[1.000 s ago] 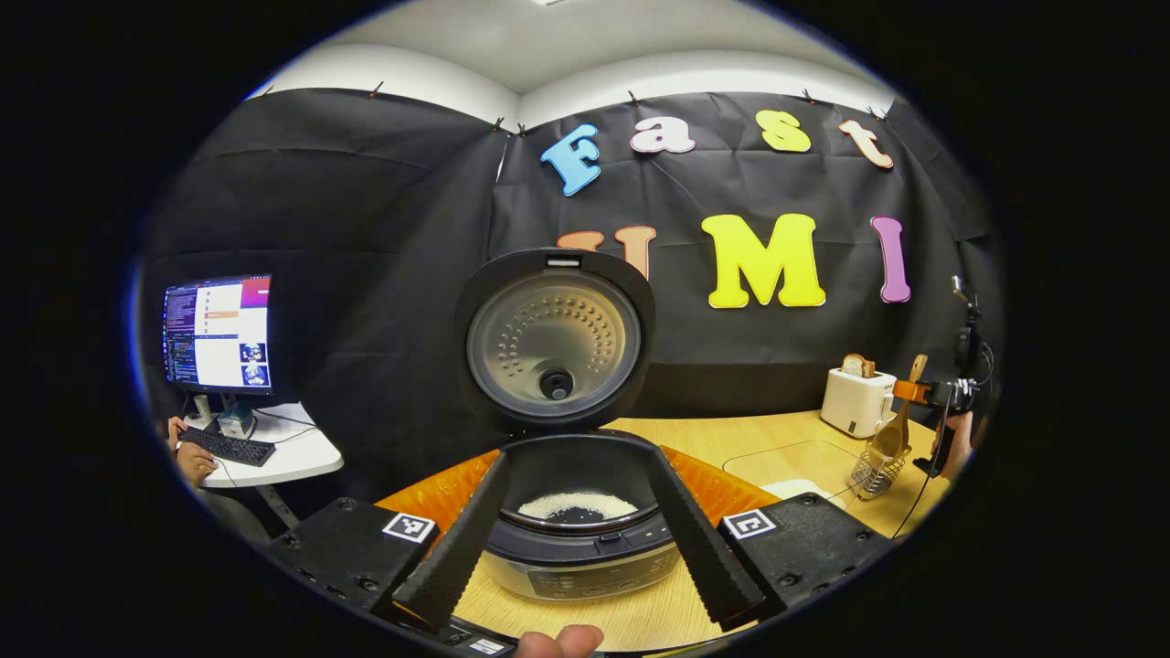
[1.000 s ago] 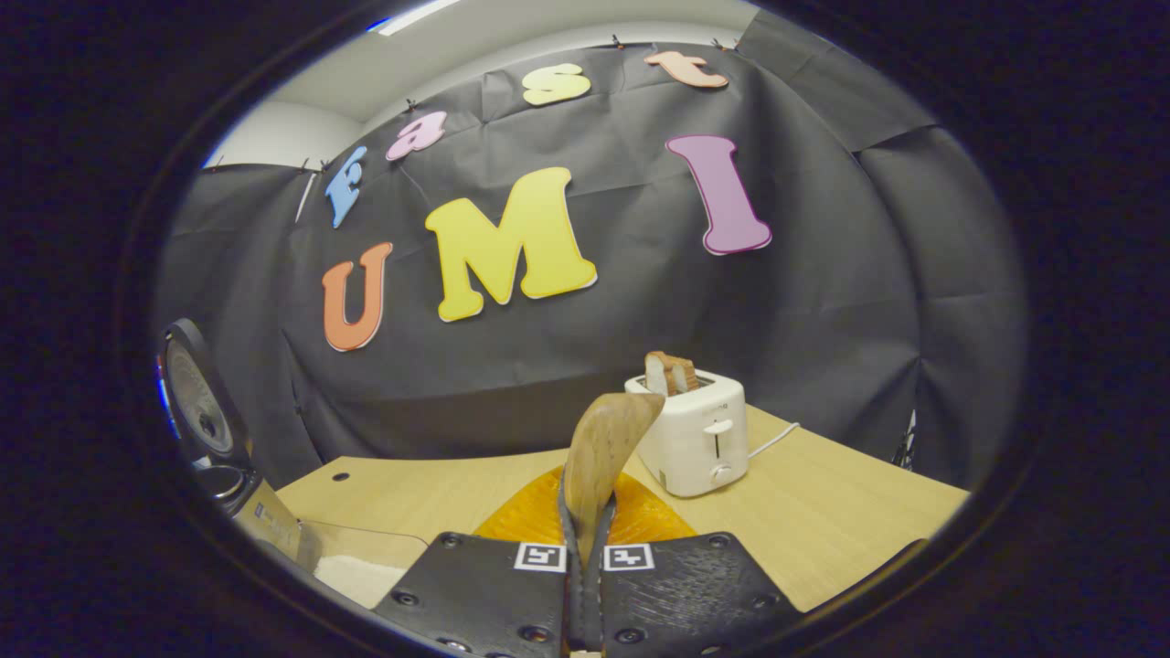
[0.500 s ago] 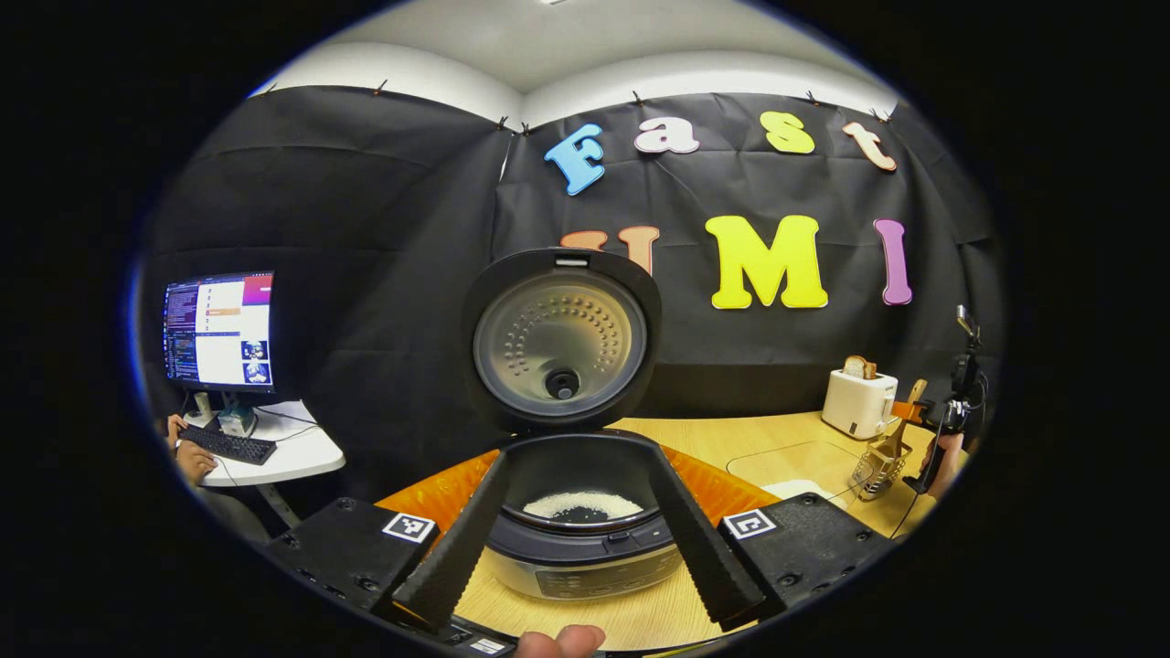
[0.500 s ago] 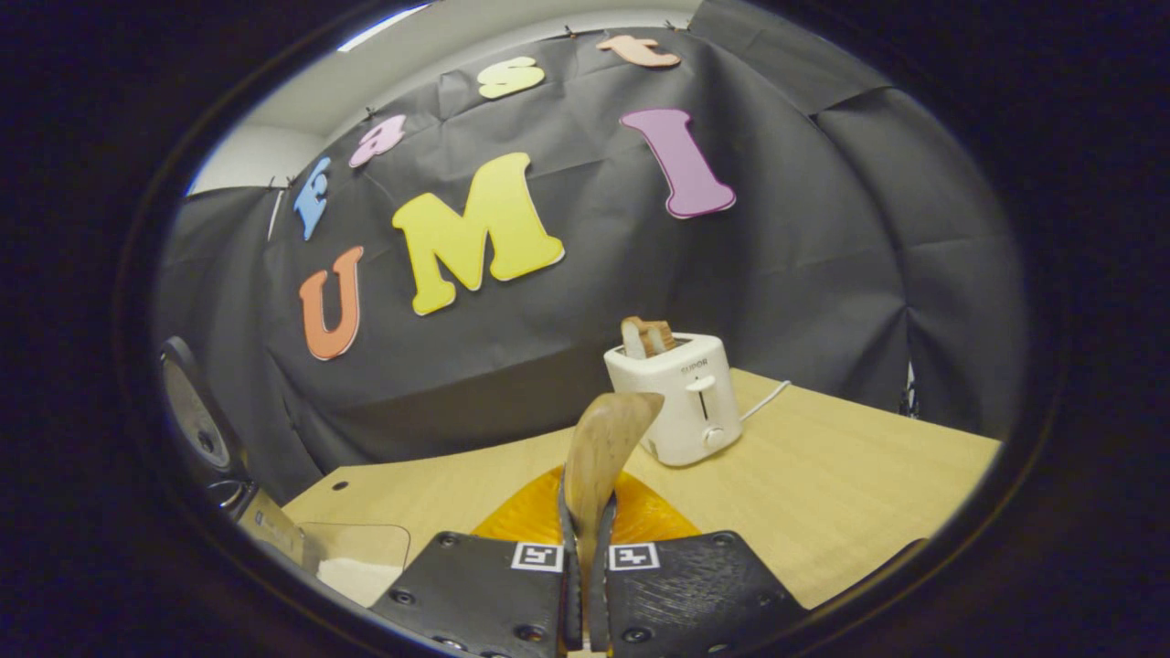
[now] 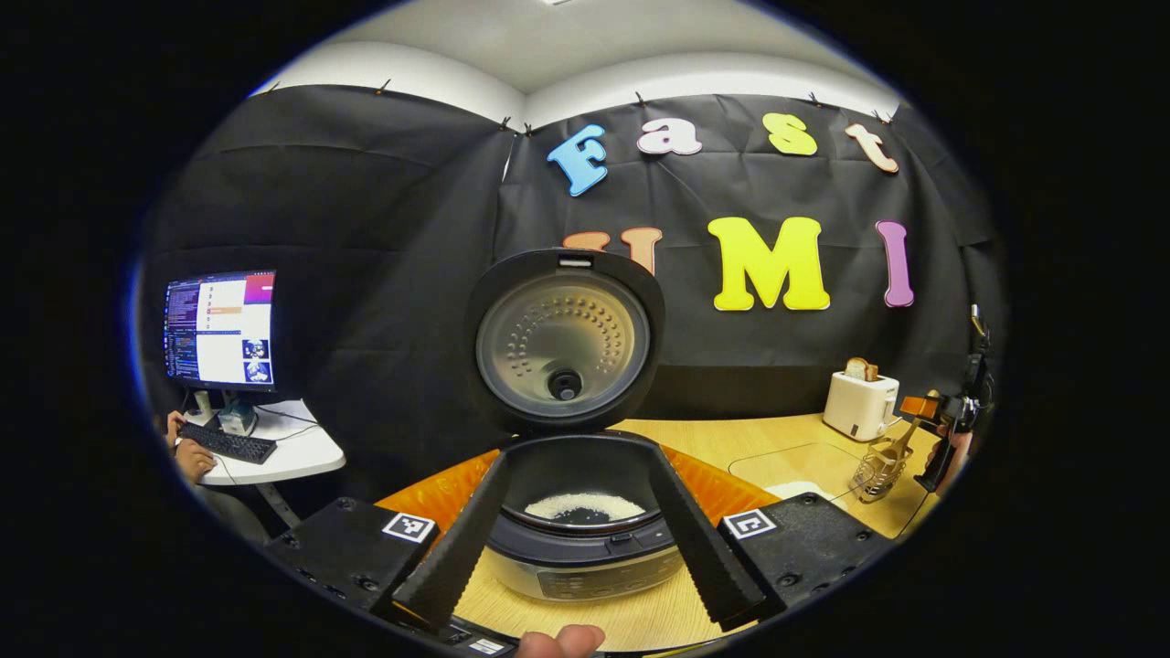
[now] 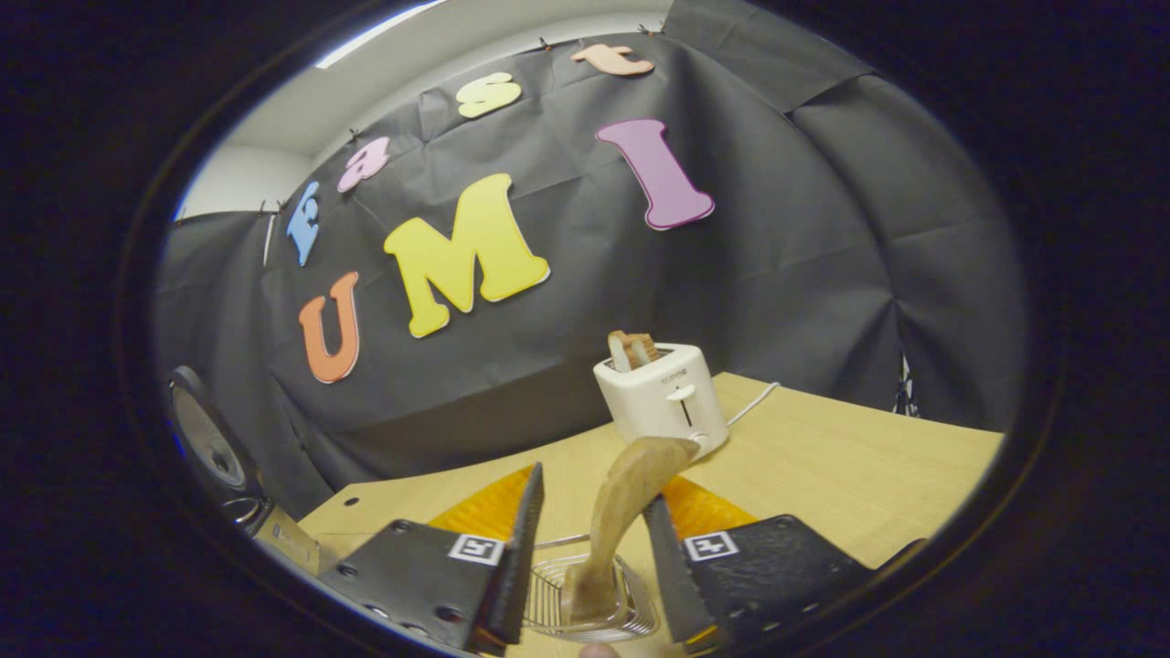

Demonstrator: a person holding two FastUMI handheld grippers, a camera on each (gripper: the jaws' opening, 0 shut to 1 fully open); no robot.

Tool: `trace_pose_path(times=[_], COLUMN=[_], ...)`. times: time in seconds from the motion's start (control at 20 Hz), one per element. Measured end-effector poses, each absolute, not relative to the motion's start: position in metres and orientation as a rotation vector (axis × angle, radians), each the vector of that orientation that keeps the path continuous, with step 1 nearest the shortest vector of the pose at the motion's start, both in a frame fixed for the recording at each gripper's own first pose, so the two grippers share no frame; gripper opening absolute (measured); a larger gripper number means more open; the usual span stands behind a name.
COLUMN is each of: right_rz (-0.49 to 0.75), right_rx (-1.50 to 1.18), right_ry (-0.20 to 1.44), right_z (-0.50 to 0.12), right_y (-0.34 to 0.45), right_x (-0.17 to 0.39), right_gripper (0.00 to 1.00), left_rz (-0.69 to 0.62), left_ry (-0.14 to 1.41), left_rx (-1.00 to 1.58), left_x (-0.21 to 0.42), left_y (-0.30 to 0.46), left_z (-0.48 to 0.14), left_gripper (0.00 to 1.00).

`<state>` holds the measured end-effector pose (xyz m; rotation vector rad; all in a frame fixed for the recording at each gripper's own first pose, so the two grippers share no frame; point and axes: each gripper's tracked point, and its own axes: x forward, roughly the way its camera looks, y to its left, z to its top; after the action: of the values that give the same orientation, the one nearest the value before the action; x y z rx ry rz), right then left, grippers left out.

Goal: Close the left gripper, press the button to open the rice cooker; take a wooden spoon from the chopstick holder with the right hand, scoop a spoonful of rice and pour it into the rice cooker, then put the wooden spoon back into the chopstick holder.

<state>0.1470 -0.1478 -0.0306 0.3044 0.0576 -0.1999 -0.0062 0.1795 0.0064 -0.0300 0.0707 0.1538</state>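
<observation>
The rice cooker [image 5: 585, 548] stands with its lid [image 5: 562, 343] raised, and white rice [image 5: 585, 505] lies in the pot. My left gripper [image 5: 579, 457] is open just in front of it, one finger on each side of the pot, holding nothing. The wooden spoon [image 6: 631, 507] stands handle-down in the wire chopstick holder [image 6: 585, 612], leaning slightly right. My right gripper [image 6: 594, 487] is open around the spoon, its fingers apart from it. In the left gripper view, the right gripper [image 5: 941, 416] hangs over the holder [image 5: 877, 468] at the far right.
A white toaster [image 6: 663, 402] with bread sits behind the holder on the wooden table [image 6: 823, 475]. A clear tray with loose rice [image 5: 793, 489] lies between cooker and holder. At the far left a monitor [image 5: 219, 329] stands on a side desk, with a person's hand [image 5: 192, 457] at a keyboard.
The right gripper lowered the spoon into the chopstick holder, then opened and let it go. The left gripper stayed open in front of the cooker.
</observation>
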Motion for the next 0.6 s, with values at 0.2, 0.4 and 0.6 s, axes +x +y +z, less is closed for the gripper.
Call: trace_pose_path(times=[0.2, 0.4, 0.6], right_rz=[-0.220, -0.248, -0.271], right_rx=[0.296, 0.231, 0.026], right_ry=[0.007, -0.074, -0.145], right_z=[-0.012, 0.020, 0.055], right_y=[-0.161, -0.183, -0.187], right_x=[0.137, 0.117, 0.087], right_gripper=[0.82, 0.88, 0.95], left_rz=[0.155, 0.148, 0.163], left_ry=[0.063, 0.046, 0.032], left_rx=[-0.032, -0.023, -0.010], left_x=[-0.007, -0.008, -0.008], left_y=[0.177, 0.171, 0.165], left_z=[0.010, 0.014, 0.019], left_gripper=[0.98, 0.98, 0.98])
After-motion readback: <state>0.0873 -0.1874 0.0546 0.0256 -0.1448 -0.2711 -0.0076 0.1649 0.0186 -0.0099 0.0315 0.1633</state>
